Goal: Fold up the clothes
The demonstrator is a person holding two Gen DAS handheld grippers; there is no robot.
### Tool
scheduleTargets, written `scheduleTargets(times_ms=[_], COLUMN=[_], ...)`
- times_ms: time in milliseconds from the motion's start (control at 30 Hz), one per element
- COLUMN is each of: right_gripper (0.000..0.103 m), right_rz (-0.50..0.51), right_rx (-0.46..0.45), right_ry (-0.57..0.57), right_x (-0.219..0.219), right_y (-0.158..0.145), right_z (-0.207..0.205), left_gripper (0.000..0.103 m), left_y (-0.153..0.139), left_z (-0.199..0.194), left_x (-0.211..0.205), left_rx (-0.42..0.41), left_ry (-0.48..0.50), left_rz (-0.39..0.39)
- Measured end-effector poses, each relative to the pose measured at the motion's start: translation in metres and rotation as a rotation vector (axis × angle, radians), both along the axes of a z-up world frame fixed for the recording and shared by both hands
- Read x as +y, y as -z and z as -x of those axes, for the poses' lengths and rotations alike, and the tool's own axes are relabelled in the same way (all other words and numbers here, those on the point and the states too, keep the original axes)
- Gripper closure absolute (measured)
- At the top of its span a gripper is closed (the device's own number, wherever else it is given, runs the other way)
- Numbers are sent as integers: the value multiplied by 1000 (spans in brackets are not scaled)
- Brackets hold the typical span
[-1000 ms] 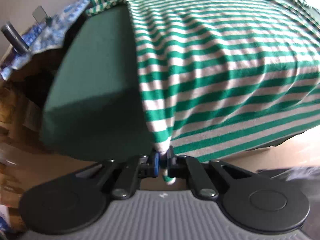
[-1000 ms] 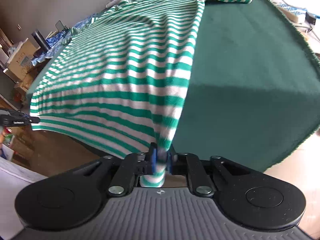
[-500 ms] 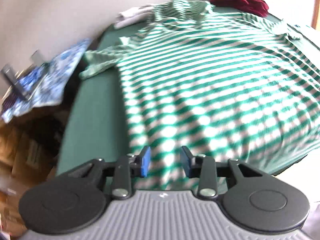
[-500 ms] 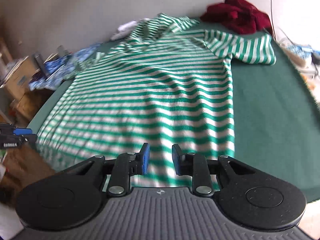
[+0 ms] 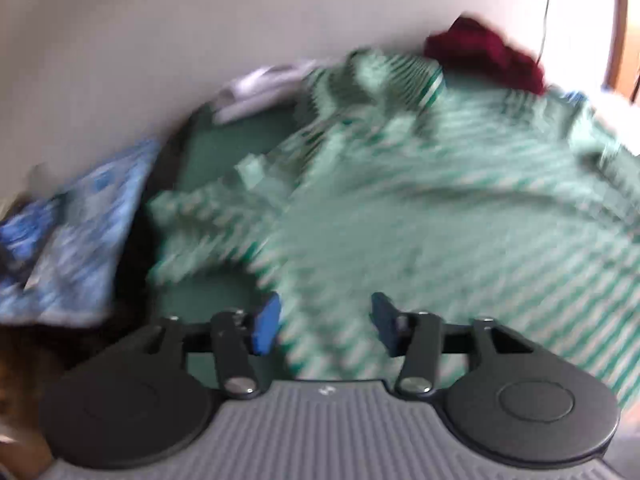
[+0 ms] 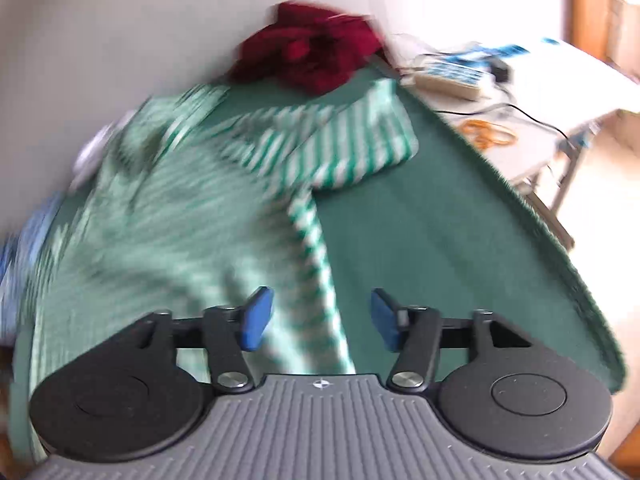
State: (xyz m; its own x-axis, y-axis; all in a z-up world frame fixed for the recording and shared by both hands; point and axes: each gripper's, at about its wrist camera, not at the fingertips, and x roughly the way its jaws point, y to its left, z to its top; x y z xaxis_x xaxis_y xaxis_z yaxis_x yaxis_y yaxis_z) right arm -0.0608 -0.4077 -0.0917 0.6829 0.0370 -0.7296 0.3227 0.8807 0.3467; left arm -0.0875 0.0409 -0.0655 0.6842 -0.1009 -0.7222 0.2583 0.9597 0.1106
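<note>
Shirt (image 5: 420, 208) flat on green bench (image 6: 440, 232) | we find left hand-held gripper (image 5: 325, 324) above its hem, jaws opening, empty | right hand-held gripper (image 6: 320, 322) over its side edge, likewise opening, empty

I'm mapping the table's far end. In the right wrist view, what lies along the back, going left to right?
White cloth → striped shirt's collar area → dark red garment → beige box with blue print → orange cord on the white side table.
</note>
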Motion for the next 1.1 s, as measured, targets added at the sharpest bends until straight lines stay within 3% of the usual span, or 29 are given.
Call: scheduleTargets(times_ms=[33,133,267,333,367,400,500,600,700,767,833,867,900,967,1067,1100], right_gripper=[45,45,49,63,93,97,97,97,93,93,78,62,57,58,58,58], right_rz=[-50,-232,-336,-377,-388,-400,-342,-153,-14,76,129,103,59,16,53,66], right_rx=[-13,-48,-108,-121,-105,-85,-168,-248,-194,-140,-119,-122,-135,-143,-123,-112], right_ry=[72,259,435,475,482,482,344,14,-383,-537,-544,-513,-483,-446,-405,-391], right_x=[-10,-40,-63,-74,-78,-81,-63,11,100,139,145,135,122,96,71,66], right_y=[5,25,42,46,48,49,28,-4,-2,12,22,23,22,20,18,19], right_z=[-12,-44,-72,-85,-92,-99,-119,-136,-144,-136,-121,-113,-103,-85,-60,-52], left_gripper=[31,29,27,24,23,20,16,18,18,16,5,5,5,5,5,28], left_y=[0,8,18,20,20,20,19,17,15,13,15,18,22,31,52,58], left_z=[-13,-42,-59,-62,-62,-61,-63,-68,-78,-86,-100,-108,-117,-138,-182,-195], left_x=[-16,-61,-99,-106,-105,-105,-92,-69,-45,-44,-56,-66,-77,-106,-144,-155], left_rx=[-15,-20,14,30,37,41,41,58,105,114,134,145,150,129,126,147], left_ry=[36,120,158,138,118,95,-25,-152,-222,-209,-154,-130,-100,-42,4,19], left_rz=[14,-3,-23,-26,-17,-10,1,63,203,265,292,298,298,259,191,175])
